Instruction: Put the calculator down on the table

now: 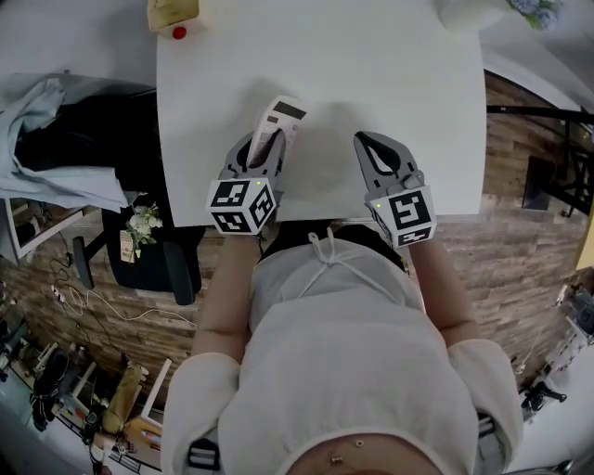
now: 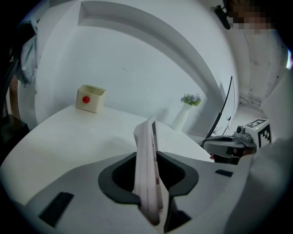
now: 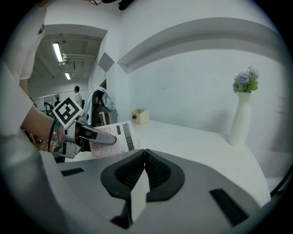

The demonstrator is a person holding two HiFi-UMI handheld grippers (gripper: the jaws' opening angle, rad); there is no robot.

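Note:
The pale calculator (image 1: 284, 118) stands on its edge between the jaws of my left gripper (image 1: 264, 145), tilted just above the white table (image 1: 390, 74). In the left gripper view the calculator (image 2: 147, 151) runs edge-on through the left gripper (image 2: 147, 155), whose pads press on both its faces. The right gripper view shows the calculator's (image 3: 116, 137) keys and display, with the left gripper (image 3: 98, 136) clamped on it. My right gripper (image 1: 364, 141) hovers to the right near the table's front edge. In its own view the right gripper (image 3: 145, 151) is shut with nothing in it.
A cream box with a red dot (image 1: 174, 14) sits at the table's far left corner. A white vase with flowers (image 3: 241, 114) stands at the far right. A dark chair draped with clothing (image 1: 74, 139) stands beside the table's left edge.

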